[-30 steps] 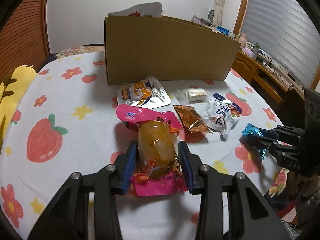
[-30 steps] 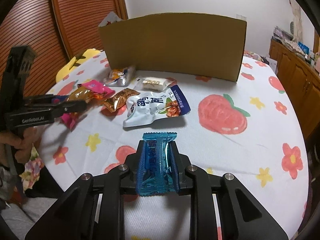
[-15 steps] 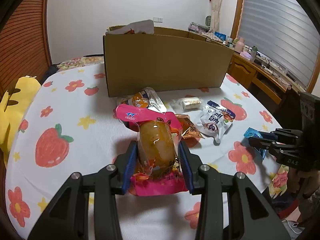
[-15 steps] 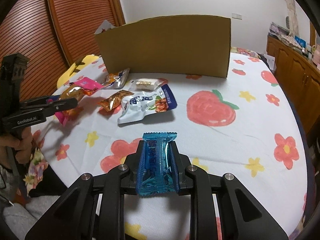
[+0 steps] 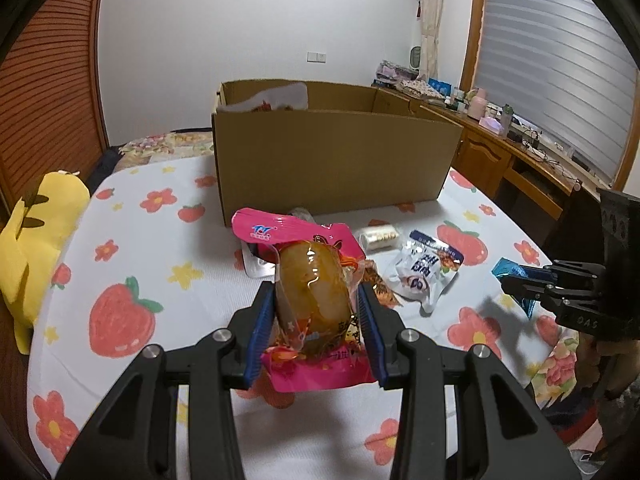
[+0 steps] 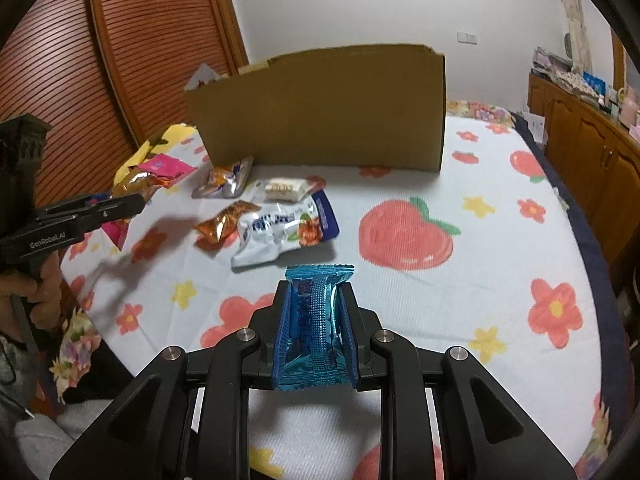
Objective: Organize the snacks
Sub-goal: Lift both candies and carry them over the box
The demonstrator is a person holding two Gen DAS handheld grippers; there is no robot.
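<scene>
My left gripper (image 5: 316, 304) is shut on a pink snack pouch (image 5: 310, 300) with an orange-brown lump in its clear window, held above the table. My right gripper (image 6: 314, 300) is shut on a small blue foil snack packet (image 6: 314, 320), also lifted off the cloth. An open cardboard box (image 5: 332, 164) stands at the back of the table, with a white packet inside at its left end. On the cloth in front of the box lie a white-and-blue pouch (image 6: 284, 228), a copper foil packet (image 6: 226, 222), a small clear-wrapped white snack (image 6: 282, 188) and a silver-orange pouch (image 6: 224, 180).
The table wears a white cloth (image 6: 500, 260) printed with strawberries and flowers. A yellow plush cushion (image 5: 36, 240) lies at its left edge. Wooden cabinets (image 6: 592, 152) line the right wall, and a slatted wooden door (image 6: 132, 64) stands behind on the left. A hand (image 6: 36, 284) holds the left gripper's handle.
Both grippers have lifted with their snacks still clamped. The box's open top and the white packet inside it have come into the left wrist view.
</scene>
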